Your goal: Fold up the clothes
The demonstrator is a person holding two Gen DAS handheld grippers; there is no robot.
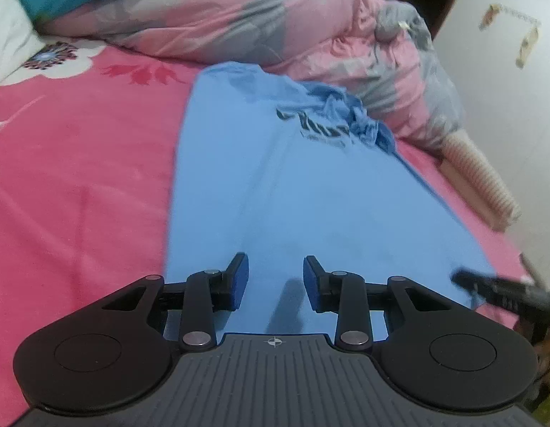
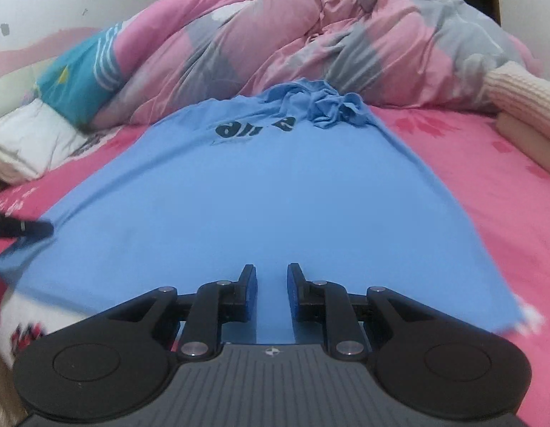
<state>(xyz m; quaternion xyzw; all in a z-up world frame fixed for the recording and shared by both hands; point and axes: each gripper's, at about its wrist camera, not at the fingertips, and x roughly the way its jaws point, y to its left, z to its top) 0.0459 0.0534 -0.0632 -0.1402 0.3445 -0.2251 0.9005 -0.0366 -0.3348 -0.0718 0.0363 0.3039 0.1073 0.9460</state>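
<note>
A light blue T-shirt [image 1: 303, 192] [image 2: 260, 199] with dark lettering lies spread on the pink bed sheet, its hem nearest me and its far end bunched into wrinkles [image 2: 321, 106]. My left gripper [image 1: 275, 277] hovers open over the hem's left part, nothing between its blue pads. My right gripper [image 2: 271, 284] is open too, over the hem's right part. Each gripper shows as a blurred black tip in the other's view: the right one [image 1: 495, 288], the left one [image 2: 22, 229].
A pink and grey duvet [image 2: 310, 35] is heaped behind the shirt. A teal striped pillow [image 2: 79, 74] lies at the left. A cream ribbed knit [image 2: 524, 99] rests at the right, by the white wall [image 1: 506, 106]. Pink sheet [image 1: 79, 178] flanks the shirt.
</note>
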